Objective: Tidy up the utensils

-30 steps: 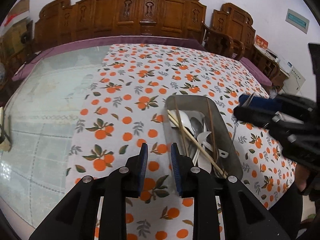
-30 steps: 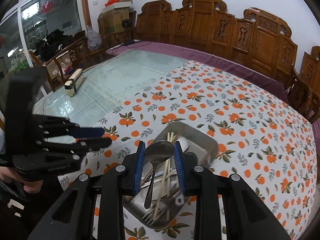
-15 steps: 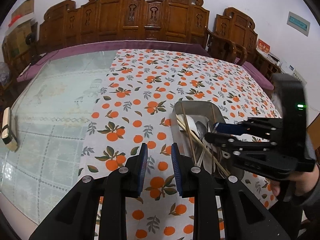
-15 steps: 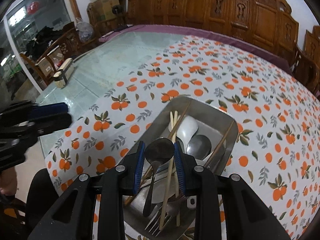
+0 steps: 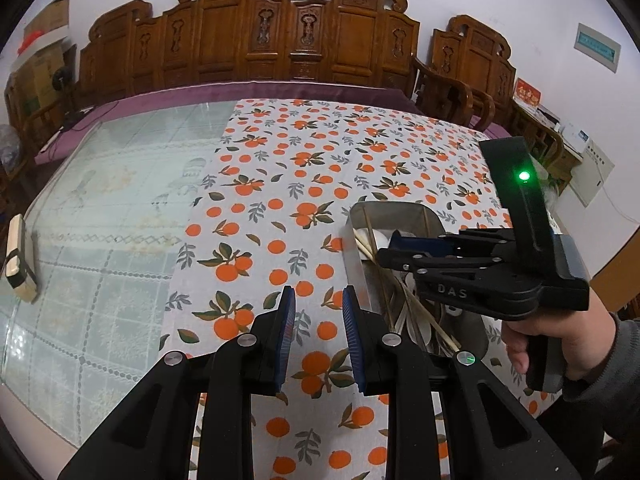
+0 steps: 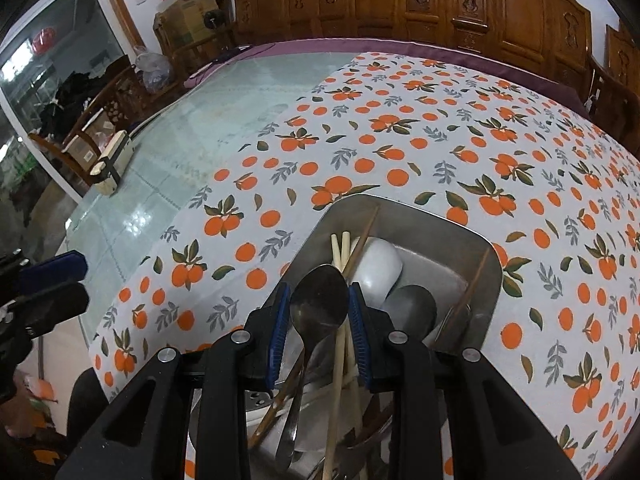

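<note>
My right gripper (image 6: 319,296) is shut on the bowl of a metal spoon (image 6: 318,312), whose handle hangs down into the steel tray (image 6: 440,236). Inside the tray lie pale chopsticks (image 6: 340,248), a white ceramic spoon (image 6: 378,264), more metal spoons and a fork. In the left wrist view the right gripper (image 5: 390,246) hovers low over the tray (image 5: 400,212), held by a person's hand (image 5: 560,340). My left gripper (image 5: 318,300) stands open just left of the tray, with only tablecloth showing between its pads. It also shows at the left edge of the right wrist view (image 6: 52,276).
An orange-print tablecloth (image 5: 300,160) covers the right part of a glass-topped table (image 5: 100,200). A wooden block with a black band (image 5: 18,264) lies near the table's left edge. Carved wooden chairs (image 5: 300,40) line the far side.
My right gripper has come down over the tray with the spoon still in its pads, and the tray looms larger. The left gripper has stayed nearly still and open.
</note>
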`<state>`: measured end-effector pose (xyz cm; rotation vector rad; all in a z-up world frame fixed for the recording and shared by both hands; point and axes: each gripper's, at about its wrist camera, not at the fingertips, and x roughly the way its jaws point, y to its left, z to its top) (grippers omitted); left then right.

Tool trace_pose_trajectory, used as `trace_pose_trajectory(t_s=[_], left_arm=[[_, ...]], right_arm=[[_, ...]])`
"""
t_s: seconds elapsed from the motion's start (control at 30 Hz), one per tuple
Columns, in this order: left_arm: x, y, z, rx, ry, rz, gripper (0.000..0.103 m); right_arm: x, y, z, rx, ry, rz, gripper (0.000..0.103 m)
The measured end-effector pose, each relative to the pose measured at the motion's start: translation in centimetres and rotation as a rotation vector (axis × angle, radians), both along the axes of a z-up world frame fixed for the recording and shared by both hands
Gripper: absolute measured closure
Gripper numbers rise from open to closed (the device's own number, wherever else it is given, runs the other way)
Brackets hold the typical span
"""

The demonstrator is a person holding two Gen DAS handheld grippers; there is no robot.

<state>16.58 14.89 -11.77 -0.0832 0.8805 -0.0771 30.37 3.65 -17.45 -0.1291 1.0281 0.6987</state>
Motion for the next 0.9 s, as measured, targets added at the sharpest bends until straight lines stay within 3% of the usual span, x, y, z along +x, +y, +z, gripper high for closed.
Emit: trace_pose_trajectory(t_s=[0.37, 0.6, 0.9], left_arm=[[-0.2, -0.3, 0.2, 0.008, -0.003, 0.001, 0.080], [-0.9, -1.1, 0.7, 0.023, -0.013, 0.014, 0.080], [-2.1, -2.7, 1.4, 0.023, -0.048, 0.040, 0.068]], right_arm=[[0.0, -0.7, 0.0, 0.006, -0.023, -0.017, 0.071], [-1.6, -3.2, 2.7, 0.024, -0.092, -0.062, 0.068], [-5.3, -7.5, 6.4, 0.083, -0.169, -0.110, 0.066]])
